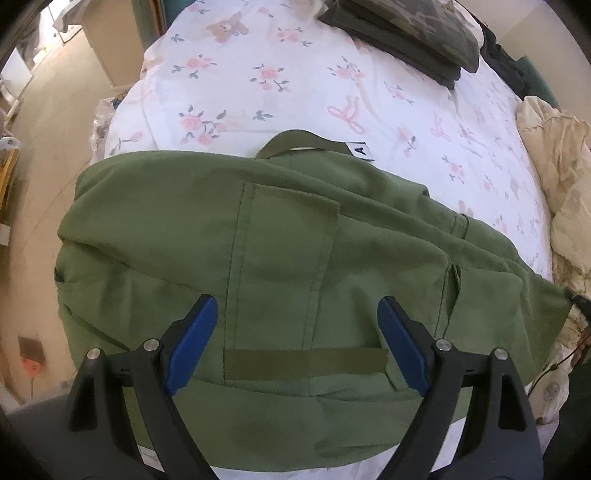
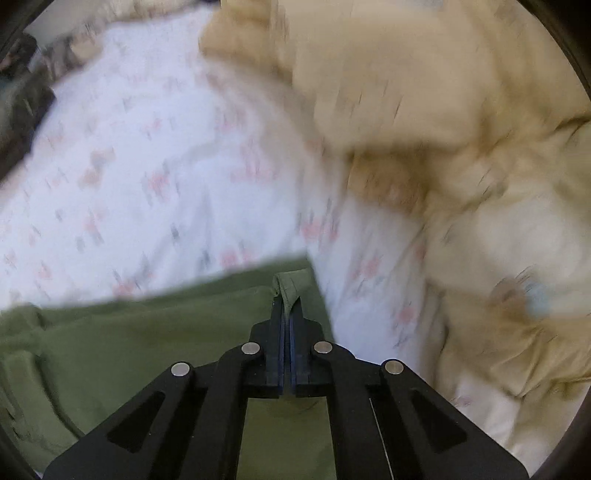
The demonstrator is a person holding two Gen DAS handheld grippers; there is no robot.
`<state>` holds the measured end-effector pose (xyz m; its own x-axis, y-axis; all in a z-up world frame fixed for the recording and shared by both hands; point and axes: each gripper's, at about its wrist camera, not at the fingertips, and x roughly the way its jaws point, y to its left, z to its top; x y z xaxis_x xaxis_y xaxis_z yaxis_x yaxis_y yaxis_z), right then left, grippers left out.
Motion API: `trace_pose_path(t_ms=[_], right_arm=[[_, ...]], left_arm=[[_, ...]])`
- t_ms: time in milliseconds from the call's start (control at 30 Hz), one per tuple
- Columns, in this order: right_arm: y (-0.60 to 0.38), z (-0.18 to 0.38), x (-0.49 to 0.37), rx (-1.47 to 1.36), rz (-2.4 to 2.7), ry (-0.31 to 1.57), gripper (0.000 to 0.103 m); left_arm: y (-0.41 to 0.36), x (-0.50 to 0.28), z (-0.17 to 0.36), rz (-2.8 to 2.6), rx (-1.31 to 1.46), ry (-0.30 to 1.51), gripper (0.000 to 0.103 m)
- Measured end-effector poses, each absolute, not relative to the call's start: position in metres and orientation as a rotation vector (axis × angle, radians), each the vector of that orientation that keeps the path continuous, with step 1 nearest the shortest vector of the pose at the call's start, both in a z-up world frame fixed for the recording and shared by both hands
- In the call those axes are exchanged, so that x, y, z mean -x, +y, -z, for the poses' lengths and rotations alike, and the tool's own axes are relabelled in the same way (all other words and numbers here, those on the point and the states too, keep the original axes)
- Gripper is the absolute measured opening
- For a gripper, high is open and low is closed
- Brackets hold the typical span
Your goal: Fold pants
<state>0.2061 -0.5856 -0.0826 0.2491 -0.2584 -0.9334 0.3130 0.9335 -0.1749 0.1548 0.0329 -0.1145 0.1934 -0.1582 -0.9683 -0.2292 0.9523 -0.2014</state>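
Note:
The green pants lie spread across the near side of a bed with a white floral sheet. A back pocket and a darker strap show on top. My left gripper is open, its blue pads held just above the pants, holding nothing. In the right wrist view, which is motion-blurred, my right gripper is shut on a pinched fold at the corner of the green pants, over the floral sheet.
A folded stack of dark and camouflage clothes sits at the far side of the bed. A crumpled cream duvet lies along the right side and fills the right of the right wrist view. The floor is to the left.

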Motion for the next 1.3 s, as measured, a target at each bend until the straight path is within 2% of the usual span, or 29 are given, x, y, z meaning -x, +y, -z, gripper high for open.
trace_pose_path(t_ms=[100, 233, 300, 433, 467, 533, 600, 800, 867, 900, 933, 1100, 1200, 1267, 1300], right_arm=[[-0.590, 0.079, -0.216, 0.008, 0.430, 1.197, 0.001], [-0.597, 0.109, -0.225, -0.001, 0.476, 1.190, 0.001], [-0.605, 0.137, -0.235, -0.037, 0.477, 1.234, 0.001], [-0.615, 0.155, -0.233, 0.033, 0.576, 1.350, 0.006], [-0.616, 0.150, -0.232, 0.072, 0.617, 1.349, 0.007], [-0.608, 0.134, -0.232, 0.190, 0.681, 1.319, 0.018], [-0.587, 0.112, -0.233, 0.204, 0.610, 1.260, 0.023], [-0.445, 0.080, -0.241, 0.019, 0.036, 1.206, 0.024], [-0.378, 0.081, -0.240, -0.027, -0.197, 1.208, 0.041], [-0.336, 0.083, -0.238, -0.008, -0.315, 1.204, 0.058], [-0.309, 0.083, -0.235, 0.023, -0.383, 1.194, 0.062], [-0.181, 0.111, -0.229, 0.262, -0.629, 1.203, 0.054], [-0.142, 0.132, -0.230, 0.424, -0.645, 1.191, 0.049], [-0.132, 0.144, -0.231, 0.459, -0.664, 1.227, 0.040], [-0.127, 0.153, -0.232, 0.478, -0.683, 1.265, 0.023]], left_arm=[[0.036, -0.154, 0.112, -0.056, 0.342, 1.372, 0.086], [0.042, -0.155, 0.110, -0.081, 0.338, 1.347, 0.086], [0.047, -0.155, 0.109, -0.113, 0.324, 1.331, 0.086], [0.061, -0.154, 0.110, -0.172, 0.336, 1.312, 0.086], [0.064, -0.154, 0.109, -0.184, 0.348, 1.309, 0.086], [0.068, -0.154, 0.106, -0.201, 0.369, 1.298, 0.086], [0.069, -0.154, 0.101, -0.208, 0.377, 1.279, 0.086], [0.079, -0.155, 0.089, -0.200, 0.427, 1.248, 0.086], [0.086, -0.152, 0.090, -0.225, 0.441, 1.249, 0.086], [0.089, -0.150, 0.090, -0.233, 0.448, 1.251, 0.086], [0.094, -0.148, 0.091, -0.244, 0.457, 1.250, 0.086], [0.117, -0.143, 0.087, -0.301, 0.488, 1.214, 0.086], [0.122, -0.143, 0.088, -0.297, 0.502, 1.219, 0.086], [0.123, -0.144, 0.087, -0.288, 0.510, 1.220, 0.086], [0.122, -0.144, 0.086, -0.279, 0.513, 1.222, 0.086]])
